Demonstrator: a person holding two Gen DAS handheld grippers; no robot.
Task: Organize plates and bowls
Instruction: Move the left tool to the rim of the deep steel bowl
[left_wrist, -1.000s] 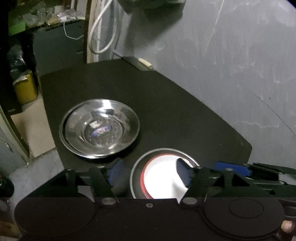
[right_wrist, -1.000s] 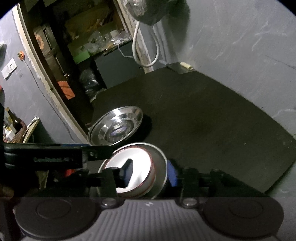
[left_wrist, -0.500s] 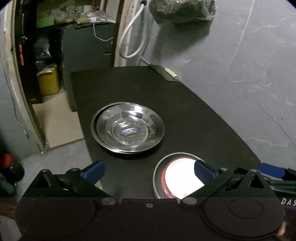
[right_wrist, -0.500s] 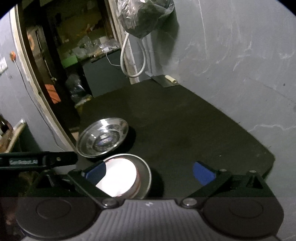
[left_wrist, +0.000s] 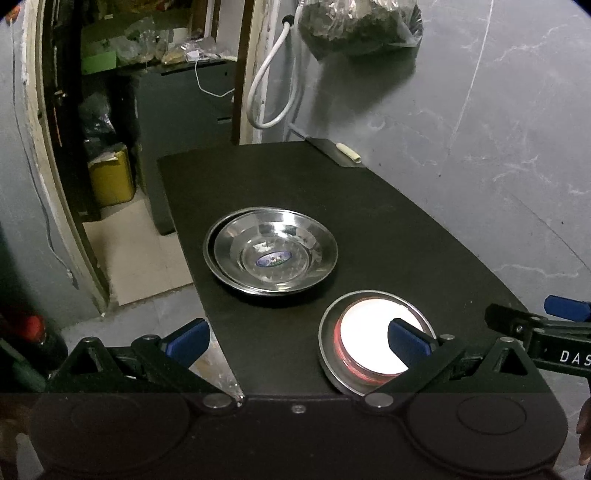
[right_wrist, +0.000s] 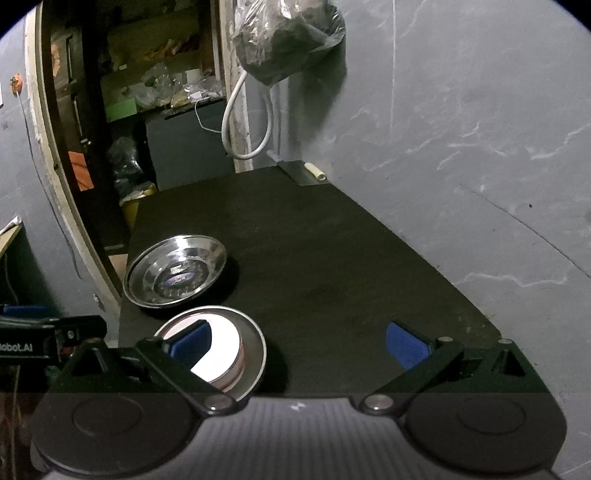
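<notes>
Two stacked steel plates (left_wrist: 271, 256) sit on the black table (left_wrist: 388, 229), the top one with an oval sticker; they also show in the right wrist view (right_wrist: 175, 271). Nearer me a white bowl with a red rim (left_wrist: 369, 345) sits inside a steel bowl (left_wrist: 327, 332); the same pair shows in the right wrist view (right_wrist: 225, 350). My left gripper (left_wrist: 297, 339) is open and empty, raised above the table's near edge. My right gripper (right_wrist: 299, 345) is open and empty, right of the bowls.
A grey wall (left_wrist: 480, 129) runs along the table's right side. A plastic bag (left_wrist: 358, 26) and a white hose (left_wrist: 273, 85) hang at the far end. A small cream cylinder (left_wrist: 349, 153) lies at the far corner. The floor drops off left of the table.
Both grippers opened and let go of the nested bowls, then drew back and rose. The bowls stay on the table near the plates.
</notes>
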